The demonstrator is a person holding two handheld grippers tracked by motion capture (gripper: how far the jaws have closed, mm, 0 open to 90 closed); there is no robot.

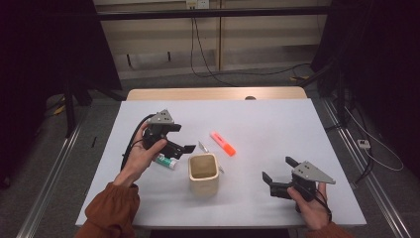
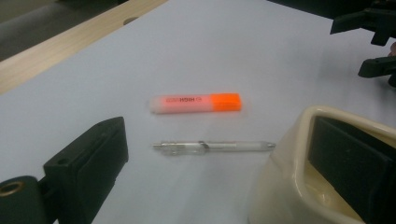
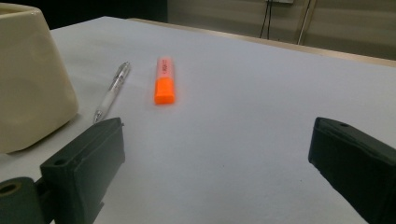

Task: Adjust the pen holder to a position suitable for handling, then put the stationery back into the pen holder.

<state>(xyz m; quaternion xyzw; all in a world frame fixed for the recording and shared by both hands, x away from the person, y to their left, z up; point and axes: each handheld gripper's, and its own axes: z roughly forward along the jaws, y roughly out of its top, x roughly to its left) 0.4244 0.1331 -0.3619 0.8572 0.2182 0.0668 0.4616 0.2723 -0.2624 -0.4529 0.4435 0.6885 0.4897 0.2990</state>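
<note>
A cream square cup (image 1: 203, 172) stands near the middle of the white table (image 1: 277, 124). Just beyond it lie a clear pen (image 1: 204, 147) and an orange highlighter (image 1: 223, 144). My left gripper (image 1: 181, 139) hovers open to the left of the cup, above a green and white tube (image 1: 165, 161). In the left gripper view the pen (image 2: 215, 147) and highlighter (image 2: 196, 103) lie ahead between the jaws, and the cup (image 2: 289, 186) sits behind the right jaw. My right gripper (image 1: 278, 169) is open and empty to the right of the cup, low over the table, facing the highlighter (image 3: 165, 86), pen (image 3: 111, 92) and cup (image 3: 28, 79).
A bare wooden strip (image 1: 213, 93) runs along the table's far edge. Cables (image 1: 208, 69) trail on the floor beyond, and dark curtains hang at both sides. Open white surface stretches across the far and right parts of the table.
</note>
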